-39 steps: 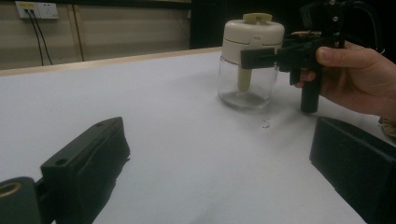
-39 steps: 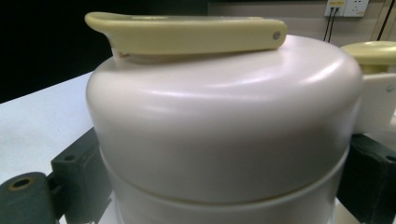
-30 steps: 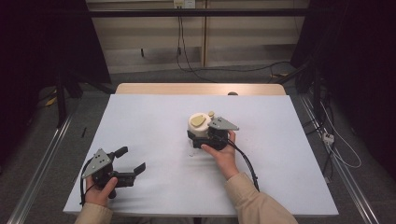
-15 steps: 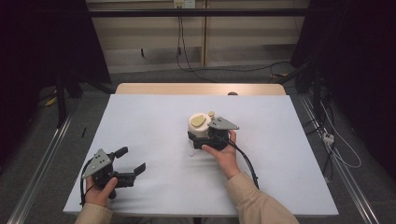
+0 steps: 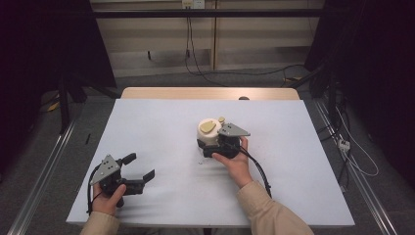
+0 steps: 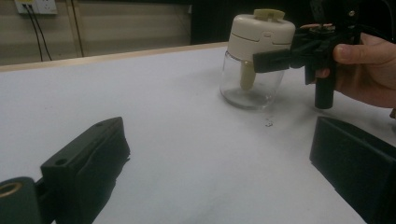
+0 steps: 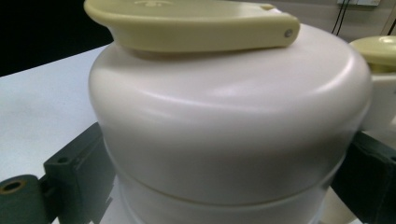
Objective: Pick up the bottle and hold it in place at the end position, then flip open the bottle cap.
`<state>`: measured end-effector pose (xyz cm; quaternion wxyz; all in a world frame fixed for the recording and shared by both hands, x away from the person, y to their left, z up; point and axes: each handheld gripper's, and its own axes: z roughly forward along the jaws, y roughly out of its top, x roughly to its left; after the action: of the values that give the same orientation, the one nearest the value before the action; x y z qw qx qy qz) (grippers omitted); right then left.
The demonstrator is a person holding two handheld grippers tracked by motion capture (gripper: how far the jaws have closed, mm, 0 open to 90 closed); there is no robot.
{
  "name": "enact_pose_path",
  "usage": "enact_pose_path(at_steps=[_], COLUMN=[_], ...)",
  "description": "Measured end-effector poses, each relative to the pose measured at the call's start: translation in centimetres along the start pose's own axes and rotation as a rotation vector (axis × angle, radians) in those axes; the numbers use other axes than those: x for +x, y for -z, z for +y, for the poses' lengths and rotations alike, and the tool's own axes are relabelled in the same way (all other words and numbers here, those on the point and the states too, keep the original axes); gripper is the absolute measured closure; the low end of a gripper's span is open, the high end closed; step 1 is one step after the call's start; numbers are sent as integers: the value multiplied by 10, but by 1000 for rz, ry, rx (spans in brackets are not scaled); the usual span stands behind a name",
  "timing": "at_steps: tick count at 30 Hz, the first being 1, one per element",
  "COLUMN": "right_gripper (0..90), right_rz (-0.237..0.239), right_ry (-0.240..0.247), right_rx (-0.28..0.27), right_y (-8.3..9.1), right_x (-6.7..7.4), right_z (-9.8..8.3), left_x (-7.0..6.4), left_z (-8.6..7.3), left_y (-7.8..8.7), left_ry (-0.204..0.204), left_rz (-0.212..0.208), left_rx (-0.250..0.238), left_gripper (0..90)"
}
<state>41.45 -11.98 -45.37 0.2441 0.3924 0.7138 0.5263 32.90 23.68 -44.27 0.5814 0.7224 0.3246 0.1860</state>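
Observation:
A jar [image 5: 209, 129] with a clear glass base, a cream lid and a yellowish flip tab stands upright at mid-table. My right gripper [image 5: 210, 143] is shut on the jar from its near side. In the right gripper view the cream lid [image 7: 229, 116] sits close between the two black jaws, which press on either side. The left gripper view shows the jar [image 6: 254, 60] with one jaw of the right gripper [image 6: 280, 58] lying across it where the lid meets the glass. My left gripper [image 5: 140, 166] rests open at the front left of the table, holding nothing.
A white sheet [image 5: 293, 171] covers the table, with a wooden strip [image 5: 210, 93] along the far edge. A tiny speck [image 6: 268, 123] lies on the sheet just in front of the jar. A cable [image 5: 258, 169] trails from the right gripper along the forearm.

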Motion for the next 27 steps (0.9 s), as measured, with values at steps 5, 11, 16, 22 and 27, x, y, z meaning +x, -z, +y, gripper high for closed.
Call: enact_pose_path(at_steps=[5, 11, 16, 22, 27], right_gripper=[49, 49, 49, 49, 49], right_rz=[2, 0, -7, -5, -6], right_ry=[1, 6, 5, -12, -13], right_rx=[0, -2, -1, -5, -3], right_y=[0, 0, 0, -1, -1], right_x=[0, 0, 1, 1, 1], right_z=[0, 0, 0, -1, -1], left_x=[-3, -6, -8, -9, -8], left_z=[2, 5, 10, 14, 15], left_y=[-7, -17, -20, -21, -24], left_ry=[-3, 5, 14, -2, 19], left_rz=[-8, -4, 7, 13, 12], left_rx=[-4, -1, -10, 12, 13], left_gripper=[37, 38, 38, 36, 37])
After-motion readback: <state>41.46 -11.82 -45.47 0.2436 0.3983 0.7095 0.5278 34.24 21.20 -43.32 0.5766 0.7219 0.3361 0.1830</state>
